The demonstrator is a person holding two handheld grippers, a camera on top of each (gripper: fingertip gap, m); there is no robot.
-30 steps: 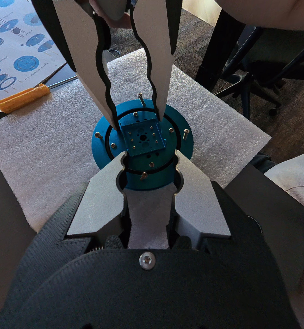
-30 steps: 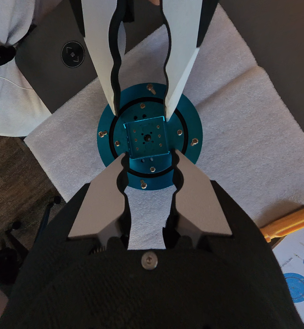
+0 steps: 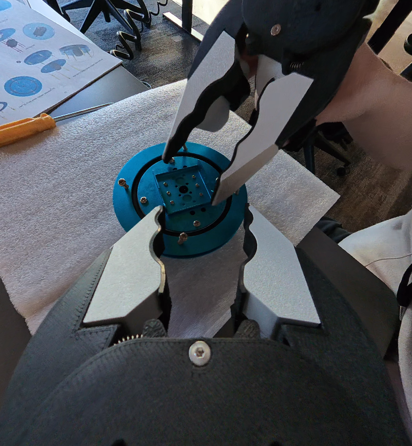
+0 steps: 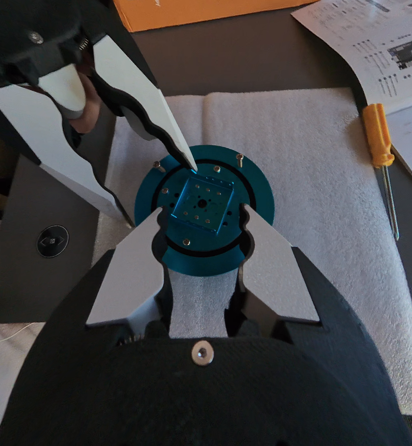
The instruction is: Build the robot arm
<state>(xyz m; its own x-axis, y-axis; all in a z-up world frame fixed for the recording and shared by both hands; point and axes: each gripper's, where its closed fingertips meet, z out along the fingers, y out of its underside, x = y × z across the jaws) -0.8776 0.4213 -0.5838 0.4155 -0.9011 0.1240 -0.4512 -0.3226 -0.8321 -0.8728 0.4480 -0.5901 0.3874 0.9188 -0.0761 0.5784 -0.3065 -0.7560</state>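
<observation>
Left gripper [image 3: 203, 208]: released, jaws spread, nothing between them; tips over the 6 o'clock edge of the round blue anodised metal disc [image 3: 127, 205]; contact impossible to tell.
Right gripper [image 4: 203, 208]: likewise released and empty; tips either side of the square blue metal bracket [image 3: 183, 193], neither gripping it.
Disc: flat on the white foam sheet [image 3: 55, 193], bracket seated at its centre inside a black ring.
Screws: small silver-headed screws [image 3: 123, 183] on the outer ring, some standing proud or leaning.
Change: a second ago, the two tools head-on, tips close around the bracket; now swung aside, with the right one entering the left wrist view from 1 o'clock and the left one entering the right wrist view from 10 o'clock, both spread wider. Bracket and disc still on the foam, nothing lifted.
Farther out: orange-handled screwdriver [image 3: 14, 132] at 10 o'clock on the foam's edge; printed sheet with blue diagrams [image 3: 31, 60] beyond it; dark grey slab with a round emblem [image 4: 43, 241] at 9 o'clock in the right wrist view.
</observation>
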